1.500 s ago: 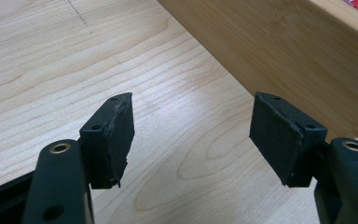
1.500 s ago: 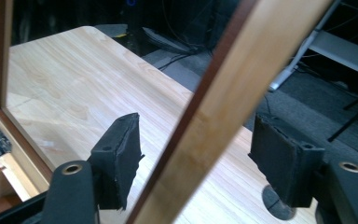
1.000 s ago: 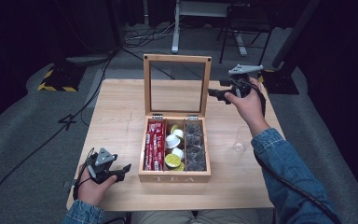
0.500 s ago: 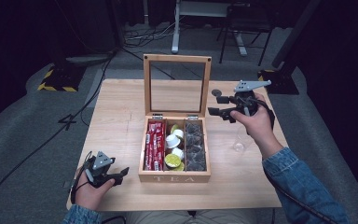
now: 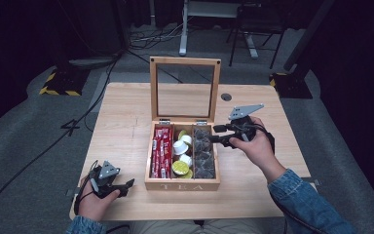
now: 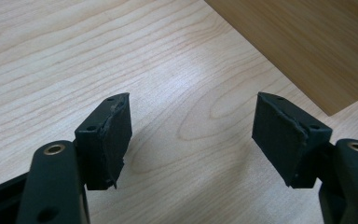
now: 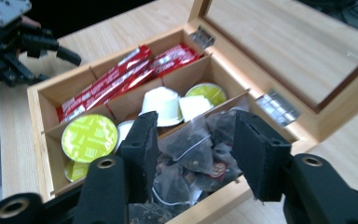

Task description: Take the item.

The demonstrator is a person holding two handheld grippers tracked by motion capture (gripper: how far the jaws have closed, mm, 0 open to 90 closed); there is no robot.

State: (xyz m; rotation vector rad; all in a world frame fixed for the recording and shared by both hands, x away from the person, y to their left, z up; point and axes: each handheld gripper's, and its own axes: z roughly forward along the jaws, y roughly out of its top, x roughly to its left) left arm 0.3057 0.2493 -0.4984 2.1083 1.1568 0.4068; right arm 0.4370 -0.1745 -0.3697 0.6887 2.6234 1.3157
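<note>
A wooden box (image 5: 182,185) sits at the middle of a light wood table (image 5: 126,122), its front wall lettered "TEA". Its glass-paned lid (image 5: 185,87) stands upright at the back on two metal hinges. Inside are three lengthwise compartments. The one on the box's left holds red sachets (image 5: 161,151) with print too small to read. The middle one holds white and lime-green capsules (image 5: 181,156); the green foil tops carry a pattern that cannot be read. The one on the box's right holds clear bags of dark tea (image 5: 204,153).

The right gripper (image 5: 215,134) hangs over the box's right compartment, jaws spread wide and holding nothing, with the tea bags between and below them in the right gripper view. The box's right wall lies just under it.

The left gripper (image 5: 126,187) rests on the table just left of the box's front left corner, jaws wide apart and empty, over bare wood; the box's side wall (image 6: 307,42) shows beyond them.

A small round hole (image 5: 226,97) is set in the table right of the lid. Bare tabletop lies on both sides of the box and behind it. Beyond the table are dark floor, cables and stand legs.
</note>
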